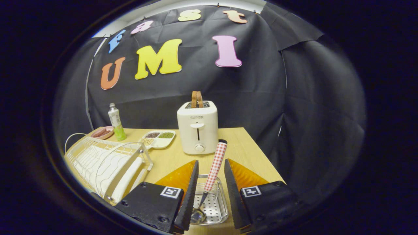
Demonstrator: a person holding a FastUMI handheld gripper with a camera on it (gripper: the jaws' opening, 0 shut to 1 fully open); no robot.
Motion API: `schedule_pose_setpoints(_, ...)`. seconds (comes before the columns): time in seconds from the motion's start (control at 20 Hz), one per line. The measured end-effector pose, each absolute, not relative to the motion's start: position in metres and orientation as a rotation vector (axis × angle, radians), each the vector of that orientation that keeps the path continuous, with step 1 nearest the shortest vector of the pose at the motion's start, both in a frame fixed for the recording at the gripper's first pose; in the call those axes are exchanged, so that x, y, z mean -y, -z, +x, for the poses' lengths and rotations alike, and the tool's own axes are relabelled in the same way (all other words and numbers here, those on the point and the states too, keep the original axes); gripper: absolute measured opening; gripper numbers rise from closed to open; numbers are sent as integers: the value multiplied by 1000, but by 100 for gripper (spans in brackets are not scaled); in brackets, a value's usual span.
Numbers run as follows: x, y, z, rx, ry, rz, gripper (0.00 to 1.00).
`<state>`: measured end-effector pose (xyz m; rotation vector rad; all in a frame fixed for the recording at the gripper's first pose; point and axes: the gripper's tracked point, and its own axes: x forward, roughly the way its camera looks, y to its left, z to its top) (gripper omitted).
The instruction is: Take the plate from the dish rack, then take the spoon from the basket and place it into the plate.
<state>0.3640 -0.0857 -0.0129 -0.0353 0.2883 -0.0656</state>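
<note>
On the wooden table (248, 143), left of your fingers, the white dish rack (107, 166) stands with a plate (129, 182) in it. Between your fingers sits the clear basket (210, 204), the spoon (214, 169) leaning in it, checked handle up. Your gripper (210, 174) is spread wide, pinching nothing. Beyond it stands the toaster (197, 127).

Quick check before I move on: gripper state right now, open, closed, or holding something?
Gripper: open, holding nothing; the fingers flank the checkered spoon standing in the basket, with gaps on both sides.
</note>
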Motion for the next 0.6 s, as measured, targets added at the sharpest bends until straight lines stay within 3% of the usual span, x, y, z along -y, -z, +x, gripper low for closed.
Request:
schedule_pose_setpoints(0.05, 83, 10, 366, -292, 59, -16, 54)
schedule_pose_setpoints(0.3, 73, -1, 364, -260, 27, 20, 20)
schedule_pose_setpoints(0.4, 81, -21, 358, -158, 57, 15, 15)
schedule_pose_setpoints(0.6, 74, -65, 328, -11, 65, -11, 15)
